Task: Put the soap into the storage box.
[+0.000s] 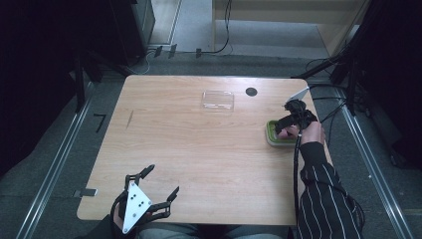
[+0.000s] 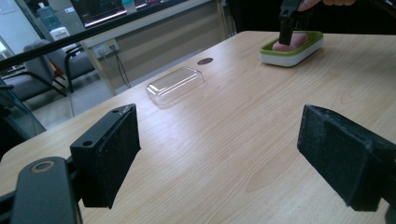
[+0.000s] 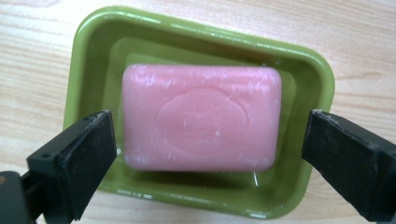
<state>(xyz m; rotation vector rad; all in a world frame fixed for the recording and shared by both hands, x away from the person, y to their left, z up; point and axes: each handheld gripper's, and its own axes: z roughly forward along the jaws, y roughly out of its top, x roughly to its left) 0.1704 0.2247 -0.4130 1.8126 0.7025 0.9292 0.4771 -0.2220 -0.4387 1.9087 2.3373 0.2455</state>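
Wooden table (image 1: 199, 149) carries everything: one clear plastic lid (image 1: 217, 100), one green soap dish (image 1: 272, 134), one pink soap bar (image 3: 201, 123). Two tongs are in play. Left tongs (image 1: 158, 183) rest at the near edge, spread wide and empty, well apart from the rest, with the lid far ahead of them. Right tongs (image 3: 205, 154) hang directly over the dish, released, their pads either side of the soap without pressing it. That bar lies flat inside the dish, between those pads.

A pink soap bar (image 3: 201, 116) lies flat inside the green soap dish (image 3: 84, 56), embossed oval facing up.
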